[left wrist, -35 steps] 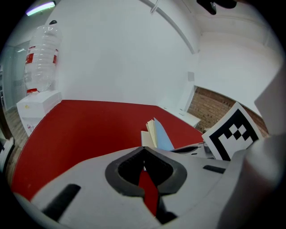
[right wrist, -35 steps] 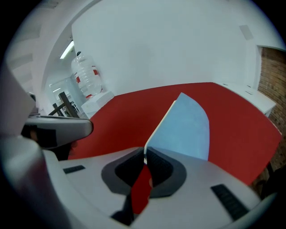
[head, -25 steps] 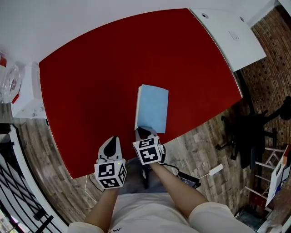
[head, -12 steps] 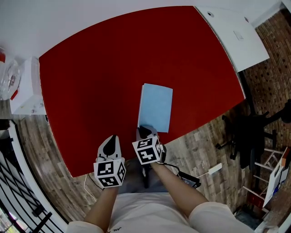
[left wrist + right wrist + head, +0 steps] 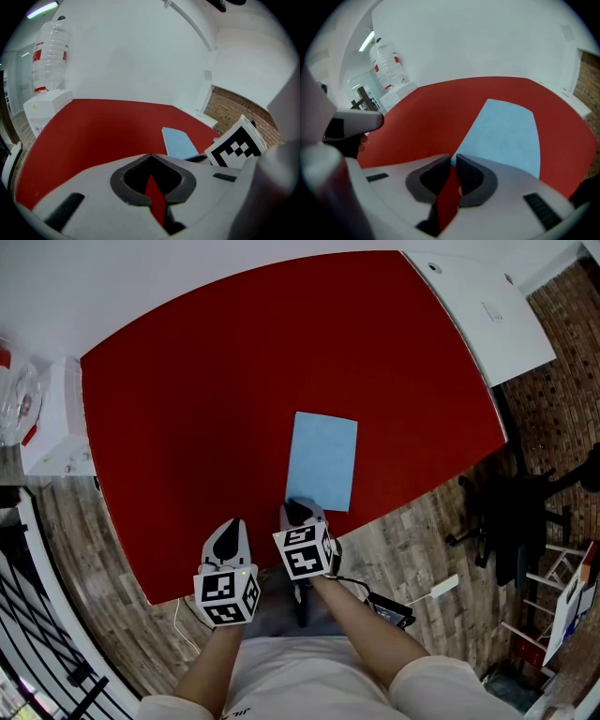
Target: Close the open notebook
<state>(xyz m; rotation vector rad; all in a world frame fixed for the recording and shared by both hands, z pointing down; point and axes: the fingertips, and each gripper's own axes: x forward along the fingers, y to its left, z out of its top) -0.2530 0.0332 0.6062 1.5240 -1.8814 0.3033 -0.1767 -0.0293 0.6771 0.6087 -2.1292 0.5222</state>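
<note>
A light blue notebook lies closed and flat on the red table, near its front edge. It also shows in the left gripper view as the notebook, and in the right gripper view as the notebook. My right gripper sits just short of the notebook's near end, jaws shut with nothing between them; in its own view the right gripper points at the cover. My left gripper hangs over the table's front edge, left of the notebook, also shut and empty.
A white box with a clear water bottle stands off the table's left end. A white tabletop adjoins at the back right. A black chair base and a cable with adapter are on the wooden floor.
The notebook's cover, slightly raised along its left side a second ago, now lies flat. Both grippers have barely moved.
</note>
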